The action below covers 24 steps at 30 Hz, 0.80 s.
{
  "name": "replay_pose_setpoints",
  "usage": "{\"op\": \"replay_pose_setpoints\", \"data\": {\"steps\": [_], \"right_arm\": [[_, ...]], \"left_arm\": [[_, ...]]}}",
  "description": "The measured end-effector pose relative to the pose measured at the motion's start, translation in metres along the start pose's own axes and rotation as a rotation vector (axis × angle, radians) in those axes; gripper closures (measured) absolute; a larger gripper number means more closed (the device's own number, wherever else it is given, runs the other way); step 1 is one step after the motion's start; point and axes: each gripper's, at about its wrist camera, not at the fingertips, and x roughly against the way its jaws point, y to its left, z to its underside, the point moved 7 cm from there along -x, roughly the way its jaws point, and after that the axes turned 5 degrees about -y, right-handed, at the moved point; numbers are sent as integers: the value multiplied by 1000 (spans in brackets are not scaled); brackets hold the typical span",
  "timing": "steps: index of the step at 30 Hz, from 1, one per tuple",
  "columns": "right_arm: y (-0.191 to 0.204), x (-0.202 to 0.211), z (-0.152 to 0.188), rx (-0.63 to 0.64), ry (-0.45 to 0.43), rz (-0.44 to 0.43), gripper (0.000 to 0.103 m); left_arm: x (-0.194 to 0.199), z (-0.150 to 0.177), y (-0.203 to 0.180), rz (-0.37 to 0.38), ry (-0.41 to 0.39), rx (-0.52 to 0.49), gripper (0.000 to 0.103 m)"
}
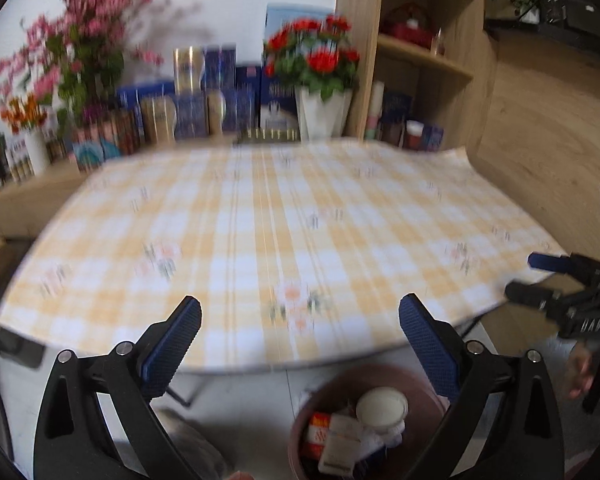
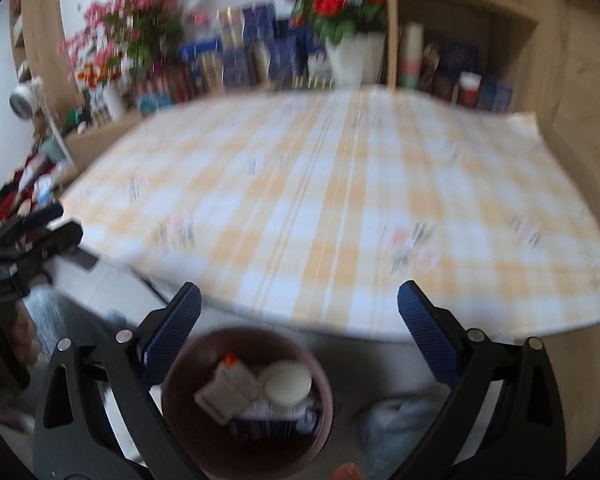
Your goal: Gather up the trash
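Both grippers are up over the near edge of the table (image 1: 284, 208), and everything is pretty motion-blurred. The left gripper (image 1: 300, 344) has its jaws spread wide with nothing between them, and the right gripper (image 2: 299, 332) is the same: wide apart, gripping nothing. The trash is down in the brown bin (image 2: 180, 404) on the floor just below the table's near edge. In it I can make out a white round lid (image 2: 288, 380), a pale carton (image 2: 228, 392) with a bit of red and orange on it, and something dark blue under those. The yellow checked tablecloth (image 2: 340, 208) covers the table. Along its far edge stand blue boxes (image 1: 220, 92) and a white vase of red flowers (image 1: 320, 108).
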Motion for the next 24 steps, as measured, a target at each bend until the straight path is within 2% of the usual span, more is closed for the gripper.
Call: {"op": "replay_pose_setpoints", "data": {"steps": [4,9,16,19,24], "right_arm": [[-5,38,-54,11,-95,34,6],[-5,82,-93,-12,-186,35,6],[8,109,-101,7,-227,30,6],[13,114,-100,20,-231,36,6],[17,117,-98,18,-231,23,6]], "left_arm": [[33,-54,-2,-78,-119,-59,6],[71,-93,-2,-85,-205,-44,6],[92,-108,8,-136,-193,-45,6],[95,-109,13,-190,-164,-41,6],[102,-109,18,-207,-162,-40,6]]}}
